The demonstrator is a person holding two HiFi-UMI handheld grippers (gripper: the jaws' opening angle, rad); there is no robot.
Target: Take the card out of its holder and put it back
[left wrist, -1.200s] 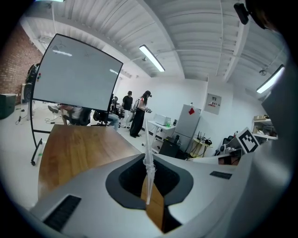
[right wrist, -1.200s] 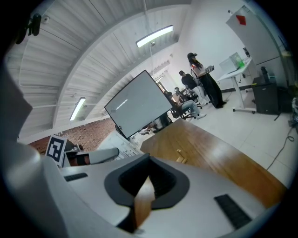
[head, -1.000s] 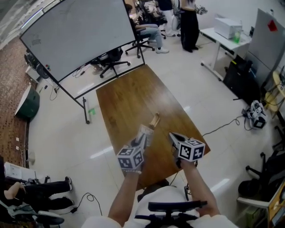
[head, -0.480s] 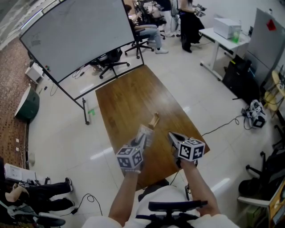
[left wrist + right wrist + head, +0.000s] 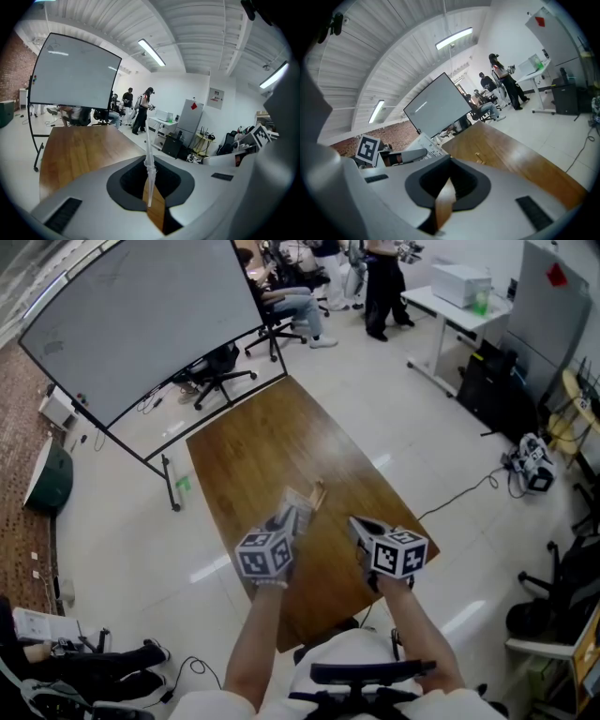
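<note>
Above the brown wooden counter's (image 5: 244, 442) near edge, the left gripper's (image 5: 293, 517) fingers clamp the thin pale card (image 5: 149, 164) beside the small light wooden holder (image 5: 321, 493); the right gripper's (image 5: 361, 526) fingers sit together, empty; a tilted card could miss the slot or topple the unsteadied holder.

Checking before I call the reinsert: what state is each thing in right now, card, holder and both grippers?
Card: out of the holder, pinched edge-on in the left gripper, above the table.
Holder: on the table, no card in it.
Left gripper: shut on the card.
Right gripper: shut, nothing between its jaws.
</note>
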